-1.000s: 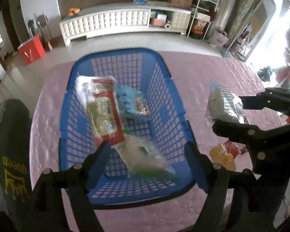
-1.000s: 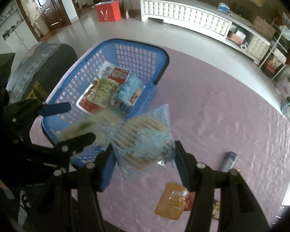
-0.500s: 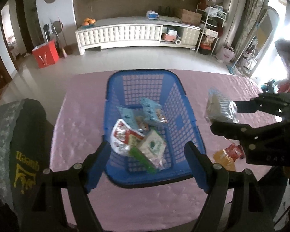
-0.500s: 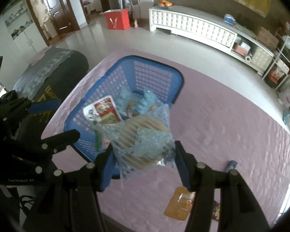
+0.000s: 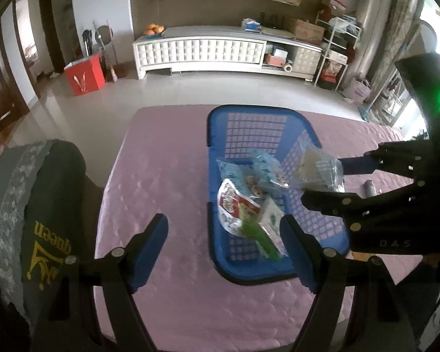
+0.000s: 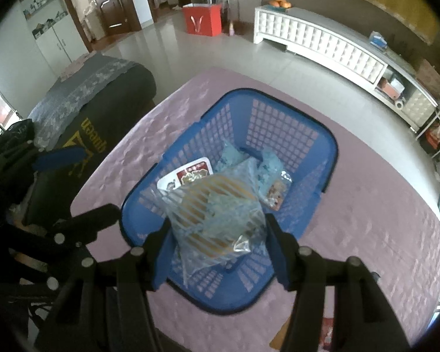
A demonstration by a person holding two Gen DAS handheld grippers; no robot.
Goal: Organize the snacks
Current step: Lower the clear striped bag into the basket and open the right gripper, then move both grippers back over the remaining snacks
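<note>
- clear striped snack bag [image 6: 217, 214] clamped between the right gripper [image 6: 217, 249] pads, hanging over the near half of the blue basket [image 6: 281, 117], above the packs already inside.
- long axis roughly along the fingers, sealed crimped end nearest the camera, other end aimed down and away toward the basket's middle; tilted a little, not flat.
- seen from the left wrist, same bag [image 5: 318, 170] over the basket's [image 5: 249, 114] right wall, so possibly closer to that rim than the right view suggests.
- risk: released here, could catch the rim and slide out onto the pink cloth [image 5: 167, 158]; cause would be the off-centre hang.
- risk: slippery film could slip early or twist, as the pads grip only one end.
- risk: landing on the red-and-white pack [image 6: 190, 174] and blue packs [image 6: 268, 164] may leave a loose heap.
- left gripper [image 5: 223, 243] wide, nothing between its fingers, beside the basket's near left corner.
</note>
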